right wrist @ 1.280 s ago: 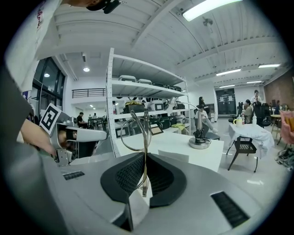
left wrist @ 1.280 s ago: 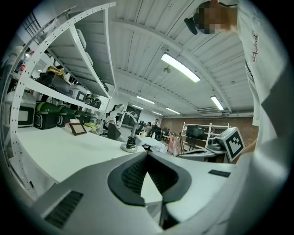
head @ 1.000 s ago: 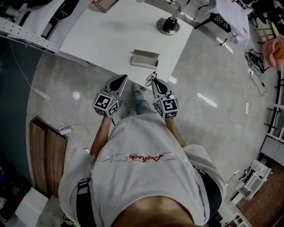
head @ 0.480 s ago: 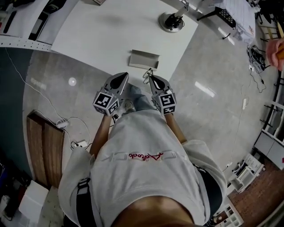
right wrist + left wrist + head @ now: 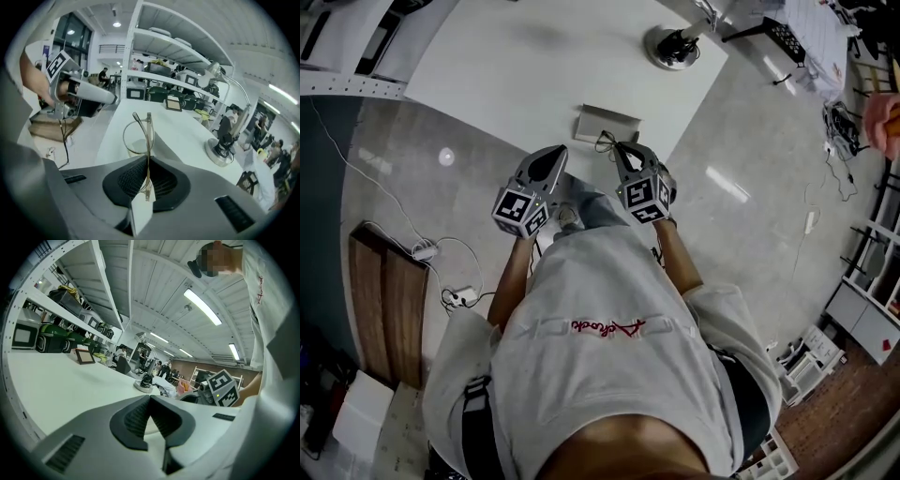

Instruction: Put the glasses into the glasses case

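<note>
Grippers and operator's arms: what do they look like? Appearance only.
Both the left gripper and right gripper have smooth light-grey shells tapering to a beak, with dark ribbed pads set in a black recess. Each carries a cube of black-and-white square markers. The person wears a pale short-sleeved T-shirt with red lettering.

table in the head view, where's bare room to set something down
The table is barest left of the glasses case, toward the shelving rack. A smaller patch sits between the case and the lamp base. The near edge is crowded: case, left tongs and right tongs holding the glasses.
</note>
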Action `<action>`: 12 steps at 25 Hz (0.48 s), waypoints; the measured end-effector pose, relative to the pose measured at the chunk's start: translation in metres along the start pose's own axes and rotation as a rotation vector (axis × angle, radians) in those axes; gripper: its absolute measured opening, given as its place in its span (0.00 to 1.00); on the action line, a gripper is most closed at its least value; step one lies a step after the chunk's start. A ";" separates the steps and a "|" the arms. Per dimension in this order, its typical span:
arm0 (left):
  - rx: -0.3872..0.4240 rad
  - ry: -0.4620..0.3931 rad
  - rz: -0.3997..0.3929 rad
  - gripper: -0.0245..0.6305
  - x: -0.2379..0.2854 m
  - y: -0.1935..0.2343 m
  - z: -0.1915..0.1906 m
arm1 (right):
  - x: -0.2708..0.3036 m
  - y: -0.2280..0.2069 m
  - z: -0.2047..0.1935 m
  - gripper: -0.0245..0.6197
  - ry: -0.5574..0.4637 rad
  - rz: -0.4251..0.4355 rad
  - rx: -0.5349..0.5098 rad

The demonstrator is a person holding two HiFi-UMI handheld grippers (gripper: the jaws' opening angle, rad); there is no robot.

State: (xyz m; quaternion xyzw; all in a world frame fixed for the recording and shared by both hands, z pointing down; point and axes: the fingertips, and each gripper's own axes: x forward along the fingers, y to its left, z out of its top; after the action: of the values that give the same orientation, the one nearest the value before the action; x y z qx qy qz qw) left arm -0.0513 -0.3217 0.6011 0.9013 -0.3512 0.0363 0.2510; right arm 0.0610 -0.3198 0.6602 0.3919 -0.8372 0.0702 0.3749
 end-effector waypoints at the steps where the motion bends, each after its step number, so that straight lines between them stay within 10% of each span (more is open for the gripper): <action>1: -0.002 -0.002 0.003 0.05 -0.001 0.001 0.000 | 0.002 0.000 0.001 0.05 0.024 -0.009 -0.061; 6: -0.011 -0.007 0.017 0.05 -0.005 0.002 -0.001 | 0.018 -0.005 0.005 0.05 0.116 -0.058 -0.298; 12: -0.017 -0.010 0.035 0.05 -0.011 0.007 0.000 | 0.048 -0.023 0.007 0.05 0.164 -0.073 -0.350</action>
State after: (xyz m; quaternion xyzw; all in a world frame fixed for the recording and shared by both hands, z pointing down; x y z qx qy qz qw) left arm -0.0640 -0.3195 0.6014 0.8930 -0.3687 0.0332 0.2560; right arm 0.0535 -0.3673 0.6835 0.3437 -0.7887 -0.0583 0.5064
